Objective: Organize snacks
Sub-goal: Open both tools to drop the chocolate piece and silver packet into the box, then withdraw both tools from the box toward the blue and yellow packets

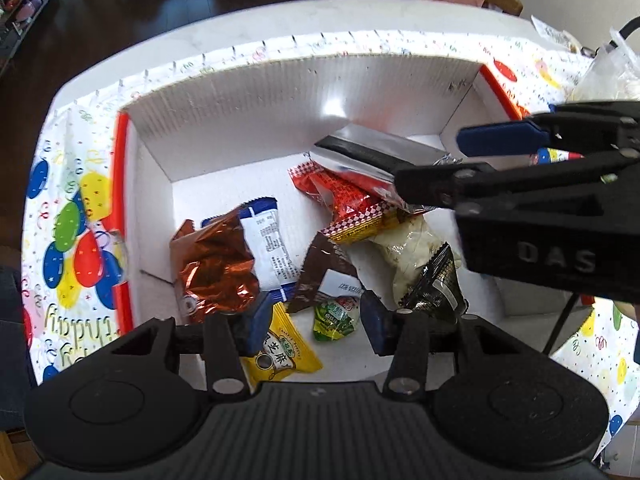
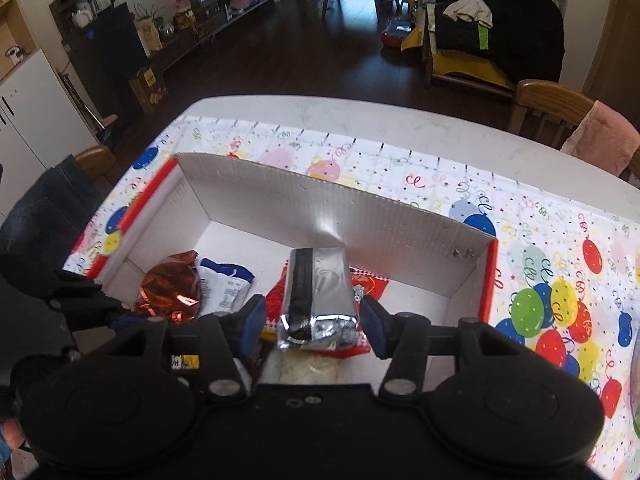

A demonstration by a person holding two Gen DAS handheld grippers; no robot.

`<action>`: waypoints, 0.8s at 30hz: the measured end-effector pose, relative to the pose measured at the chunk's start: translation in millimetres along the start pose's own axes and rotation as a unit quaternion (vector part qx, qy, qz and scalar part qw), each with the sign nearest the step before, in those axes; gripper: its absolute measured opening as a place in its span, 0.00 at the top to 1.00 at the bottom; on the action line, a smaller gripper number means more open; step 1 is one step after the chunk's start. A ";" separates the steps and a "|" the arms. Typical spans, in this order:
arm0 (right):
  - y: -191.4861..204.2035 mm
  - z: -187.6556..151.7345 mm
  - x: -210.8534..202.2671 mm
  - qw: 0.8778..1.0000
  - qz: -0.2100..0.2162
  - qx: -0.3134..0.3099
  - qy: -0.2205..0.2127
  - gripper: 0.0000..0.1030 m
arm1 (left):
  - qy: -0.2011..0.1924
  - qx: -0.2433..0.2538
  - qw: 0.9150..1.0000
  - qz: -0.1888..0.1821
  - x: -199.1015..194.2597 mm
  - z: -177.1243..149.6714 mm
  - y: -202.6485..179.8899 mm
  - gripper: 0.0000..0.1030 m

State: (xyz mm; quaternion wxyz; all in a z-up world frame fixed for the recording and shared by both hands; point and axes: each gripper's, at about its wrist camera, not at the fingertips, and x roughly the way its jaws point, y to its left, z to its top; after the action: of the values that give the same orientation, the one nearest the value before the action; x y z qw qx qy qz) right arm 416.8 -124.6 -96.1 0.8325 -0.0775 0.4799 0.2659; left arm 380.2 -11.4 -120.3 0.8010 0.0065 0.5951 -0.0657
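Inside corrugated white box (image 1: 248, 92), crinkly foil packets, silver pouch (image 2: 320, 300) between parted right claw (image 2: 314, 322), left claw (image 1: 316, 320) apart.

From my left view, the white box (image 1: 248, 96) has bare floor along its far wall and far-right corner. Snack packets (image 1: 224, 264) crowd the near middle, and my right gripper (image 1: 460, 160) reaches in from the right, blocking that side.

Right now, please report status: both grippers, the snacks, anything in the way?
Left gripper open above yellow packet. Right gripper open around silver packet. Snacks inside white box. Nothing blocking.
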 end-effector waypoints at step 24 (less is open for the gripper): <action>40.3 -67.3 -112.0 0.993 0.028 0.044 -0.102 0.27 | -0.138 0.009 0.990 -0.004 -109.8 -79.0 3.7 0.39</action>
State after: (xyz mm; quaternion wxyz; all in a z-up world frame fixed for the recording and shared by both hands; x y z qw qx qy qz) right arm 300.4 -157.6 -32.4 0.8717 0.0003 0.4059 0.2746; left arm 274.3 10.0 -38.8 0.8748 0.0019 0.4787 -0.0747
